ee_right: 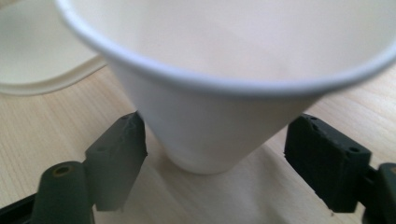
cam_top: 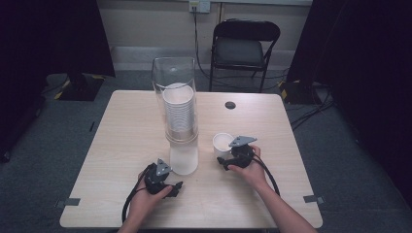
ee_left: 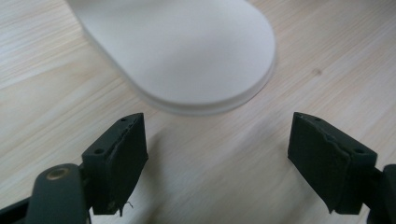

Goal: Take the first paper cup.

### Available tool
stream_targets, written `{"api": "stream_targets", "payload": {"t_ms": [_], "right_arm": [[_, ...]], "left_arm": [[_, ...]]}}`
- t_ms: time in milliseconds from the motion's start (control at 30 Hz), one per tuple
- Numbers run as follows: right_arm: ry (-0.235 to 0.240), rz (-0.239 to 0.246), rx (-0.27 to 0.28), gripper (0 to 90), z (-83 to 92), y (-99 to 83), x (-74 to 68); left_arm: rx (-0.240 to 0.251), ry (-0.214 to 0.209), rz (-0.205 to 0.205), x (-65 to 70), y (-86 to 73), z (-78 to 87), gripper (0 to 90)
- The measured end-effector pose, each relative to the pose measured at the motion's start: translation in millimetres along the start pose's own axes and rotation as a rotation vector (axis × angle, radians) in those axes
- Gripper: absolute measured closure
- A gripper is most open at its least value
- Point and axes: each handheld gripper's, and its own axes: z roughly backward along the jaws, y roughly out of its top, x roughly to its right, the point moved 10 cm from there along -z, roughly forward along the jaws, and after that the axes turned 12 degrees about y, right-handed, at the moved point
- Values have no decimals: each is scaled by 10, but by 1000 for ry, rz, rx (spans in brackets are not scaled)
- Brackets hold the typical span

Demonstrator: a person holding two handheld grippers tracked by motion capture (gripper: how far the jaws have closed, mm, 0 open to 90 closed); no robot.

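Note:
A clear tube (cam_top: 174, 77) holding a stack of white paper cups (cam_top: 179, 111) stands on a white base (cam_top: 184, 160) at the table's middle. A single white paper cup (cam_top: 222, 143) stands upright to its right. My right gripper (cam_top: 224, 159) is open around this cup (ee_right: 210, 130) low on its wall; the left fingertip (ee_right: 133, 126) looks to touch it, and the right one sits just off it. My left gripper (cam_top: 172, 184) rests near the front of the table, open and holding nothing (ee_left: 217, 128), and faces the rounded white base (ee_left: 187, 51) a short way ahead.
The light wooden table (cam_top: 121, 131) has a small black round mark (cam_top: 230, 105) at the back. A black folding chair (cam_top: 245, 46) stands behind the table. Cables trail from both grippers toward the front edge. The dispenser base (ee_right: 32, 56) lies left of the cup in the right gripper view.

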Motion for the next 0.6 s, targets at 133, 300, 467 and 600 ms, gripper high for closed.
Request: {"api": "stream_targets", "payload": {"t_ms": [133,300,467,600], "right_arm": [[-15,0,-5,188,79,-50,24],[-23,31,-5,170,247,-39,-97],[28,8,37,178,388,20,-272],[46,20,33,171,424,43,-413]], "left_arm": [[11,-2,10,-44,-50,3,186],[29,4,28,-68,-73,11,175],[46,8,34,-78,-82,5,153],[46,5,34,-76,-87,9,152]]}}
